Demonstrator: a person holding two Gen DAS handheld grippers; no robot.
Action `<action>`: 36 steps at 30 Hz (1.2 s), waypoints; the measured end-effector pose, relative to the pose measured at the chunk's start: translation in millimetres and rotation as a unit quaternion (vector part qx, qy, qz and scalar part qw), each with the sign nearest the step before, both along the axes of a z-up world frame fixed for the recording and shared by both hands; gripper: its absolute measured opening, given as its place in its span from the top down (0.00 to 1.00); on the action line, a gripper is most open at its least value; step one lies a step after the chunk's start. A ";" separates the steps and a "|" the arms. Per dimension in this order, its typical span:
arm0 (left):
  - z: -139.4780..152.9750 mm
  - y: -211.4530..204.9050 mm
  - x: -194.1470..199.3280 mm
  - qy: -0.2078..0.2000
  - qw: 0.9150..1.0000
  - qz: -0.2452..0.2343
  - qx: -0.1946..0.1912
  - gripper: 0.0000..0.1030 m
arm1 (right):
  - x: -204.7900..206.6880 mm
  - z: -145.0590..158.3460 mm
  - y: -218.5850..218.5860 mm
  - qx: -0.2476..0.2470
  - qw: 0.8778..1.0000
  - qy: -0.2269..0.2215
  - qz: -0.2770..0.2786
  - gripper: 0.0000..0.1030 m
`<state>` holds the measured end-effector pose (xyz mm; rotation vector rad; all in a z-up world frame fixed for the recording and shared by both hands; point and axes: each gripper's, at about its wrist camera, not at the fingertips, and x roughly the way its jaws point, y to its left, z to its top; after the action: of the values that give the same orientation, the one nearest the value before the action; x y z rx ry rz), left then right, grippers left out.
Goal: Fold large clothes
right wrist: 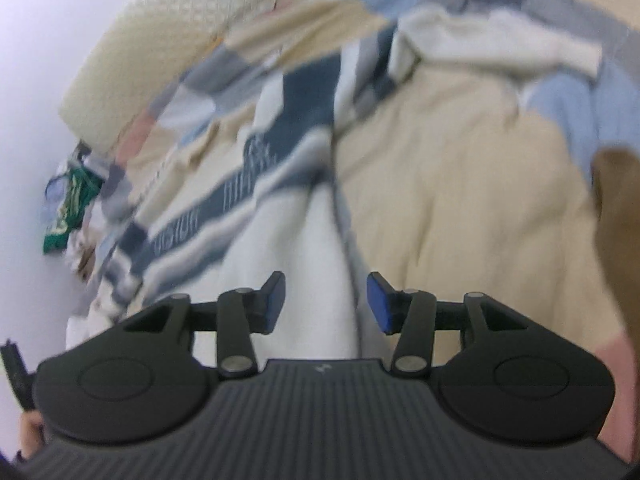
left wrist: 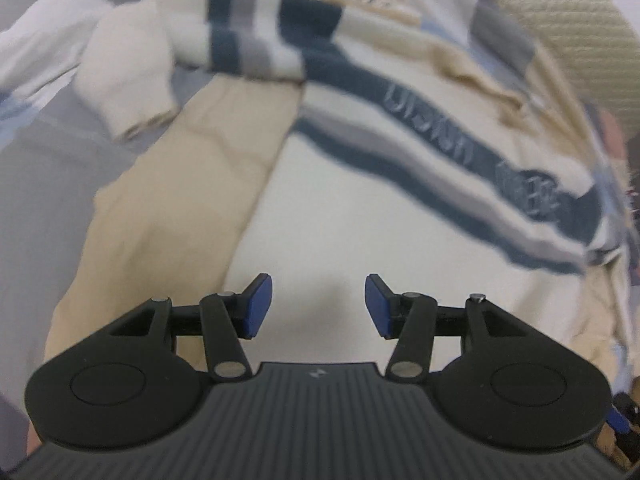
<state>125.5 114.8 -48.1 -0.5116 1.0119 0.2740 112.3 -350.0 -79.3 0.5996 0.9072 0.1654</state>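
The striped sweater [left wrist: 360, 184] lies spread on a bed over a patchwork quilt [left wrist: 48, 168], with a beige garment [left wrist: 192, 184] just beside it, probably so that it is flat for folding. One sleeve [left wrist: 160, 60] is laid across the chest stripe, which looks like a first fold. The left tool [left wrist: 319, 306] and the right tool [right wrist: 326, 302] both hang released above the sweater's white lower part, with nothing between the pads. The writing on the dark stripe [left wrist: 432, 132] is too blurred to read.

Left tongs [left wrist: 319, 306], right tongs [right wrist: 326, 303]: black ribbed bodies, blue pads, silver pivot pins.
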 end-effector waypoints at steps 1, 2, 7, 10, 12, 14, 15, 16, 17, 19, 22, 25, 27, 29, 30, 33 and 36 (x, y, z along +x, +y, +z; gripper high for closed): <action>-3.5 6.7 0.8 0.004 1.000 0.003 0.000 0.44 | -2.9 -5.8 4.4 -0.005 1.000 0.008 0.007 0.51; -8.3 8.2 -2.2 0.005 1.000 0.006 -0.001 0.44 | -6.0 -13.9 9.2 -0.011 1.000 0.018 0.015 0.50; -20.1 12.8 -6.8 0.012 1.000 0.006 -0.004 0.44 | -12.5 -58.2 20.0 0.041 0.995 0.083 0.038 0.50; -21.9 5.2 -3.1 0.007 1.000 -0.003 0.014 0.44 | -13.3 -65.3 33.8 0.033 0.994 0.085 0.058 0.51; -23.3 1.2 -1.1 0.004 1.000 -0.006 0.022 0.44 | -10.5 -69.0 44.3 0.037 0.992 0.086 0.083 0.51; -25.8 -1.6 2.2 0.002 1.000 -0.008 0.027 0.44 | -8.0 -70.4 54.3 0.026 0.991 0.078 0.105 0.51; -26.3 -2.4 2.4 0.001 1.000 -0.008 0.028 0.44 | -6.3 -70.8 58.1 0.013 0.991 0.075 0.114 0.52; -26.5 -3.2 2.9 0.000 1.000 -0.009 0.030 0.44 | -5.2 -71.7 61.2 0.003 0.990 0.070 0.122 0.53; -26.8 -4.0 3.4 -0.001 0.999 -0.010 0.031 0.44 | -4.2 -72.8 64.2 -0.007 0.989 0.067 0.132 0.58; -26.5 -5.2 3.9 -0.004 0.999 -0.013 0.034 0.44 | -4.6 -72.2 67.7 -0.028 0.988 0.060 0.140 0.76; -26.2 -5.3 2.2 -0.009 0.999 -0.015 0.031 0.44 | -11.7 -61.9 60.3 -0.023 0.991 0.038 0.129 0.89; -23.7 -5.0 0.1 -0.014 0.999 -0.017 0.024 0.44 | -20.9 -46.1 52.6 -0.024 0.993 0.008 0.112 0.89; -20.4 -5.4 -1.6 -0.022 0.999 -0.020 0.018 0.44 | -28.7 -35.6 44.2 -0.035 0.996 -0.005 0.086 0.90; -17.2 -8.3 -3.0 -0.029 0.999 -0.028 0.017 0.44 | -36.1 -28.8 34.7 -0.053 0.996 -0.011 0.065 0.90; -15.7 -10.7 -3.5 -0.030 0.999 -0.034 0.018 0.44 | -39.0 -27.7 30.6 -0.055 0.997 -0.010 0.055 0.90; -11.0 -20.8 -4.4 -0.034 0.997 -0.057 0.033 0.44 | -39.4 -32.0 29.1 -0.071 0.997 0.002 0.033 0.89; -3.6 -34.3 -4.3 -0.048 0.994 -0.083 0.059 0.44 | -35.2 -37.8 31.1 -0.078 0.996 0.016 0.030 0.89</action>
<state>121.2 80.5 -51.6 -0.3280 0.9332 0.1580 77.1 -318.9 -117.2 0.4315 0.9591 0.1375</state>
